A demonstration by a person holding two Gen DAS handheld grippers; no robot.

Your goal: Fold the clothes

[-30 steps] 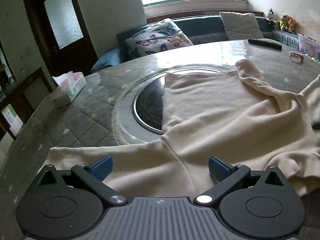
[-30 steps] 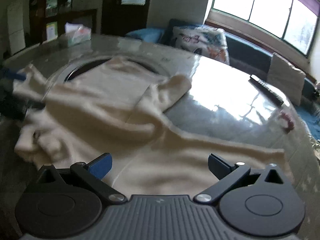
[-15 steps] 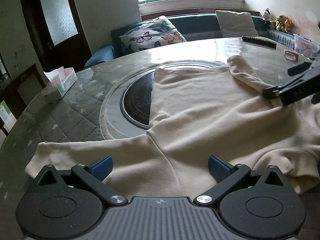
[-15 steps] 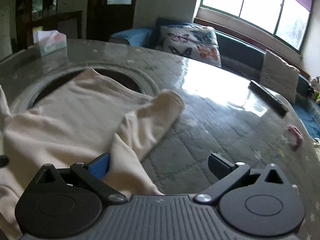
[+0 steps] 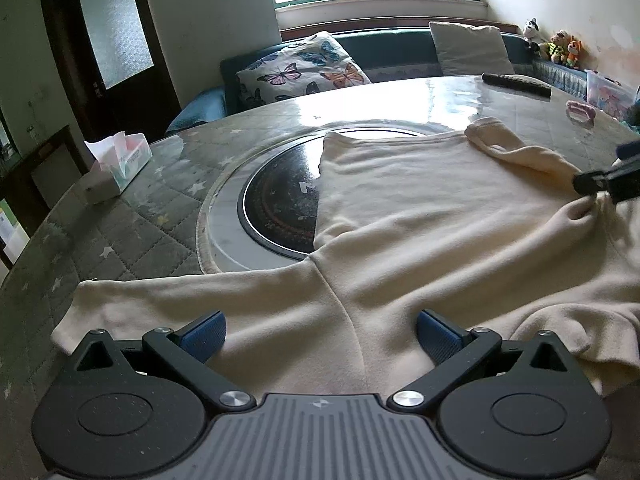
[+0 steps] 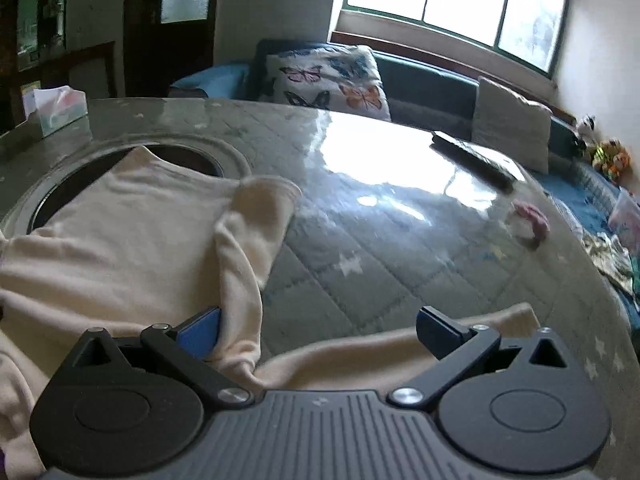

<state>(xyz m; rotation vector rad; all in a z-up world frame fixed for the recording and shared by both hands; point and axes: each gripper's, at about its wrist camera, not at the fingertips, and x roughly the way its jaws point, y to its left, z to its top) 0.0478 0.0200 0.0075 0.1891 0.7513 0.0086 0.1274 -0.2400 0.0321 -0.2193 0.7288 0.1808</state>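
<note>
Moved: the right gripper (image 6: 318, 330), which half a second ago hung well above the cloth on the window side of the cream knit sweater (image 5: 420, 216), now sits low at that sweater's sleeve. In the left wrist view its dark fingertips (image 5: 596, 182) touch a puckered ridge of fabric. In its own view the blue left pad (image 6: 200, 330) presses against the upright fold of the folded-over sleeve (image 6: 248, 240), while the right pad stands clear over the second sleeve end.

Fingers, right: spread wide, nothing clamped; contact on one side only.

Fingers, left gripper (image 5: 320, 330): spread wide, hovering just above the sweater's shoulder seam, holding nothing.

Item location: the sweater lies spread across the grey quilted round table (image 5: 132, 236), its hem edge overlapping the black circular inset hob (image 5: 280, 208) at the table's centre; one sleeve stretches flat away from the hob toward the table's near edge.

Also changed: the left wrist view now takes in more of the sweater than one second ago, the whole flat sleeve showing.

Reading for the task: a sleeve grasp appears imminent; the fold itself is barely begun.

Unmoved beside the sweater: white tissue box (image 5: 116, 168), black remote control (image 5: 516, 85).
</note>
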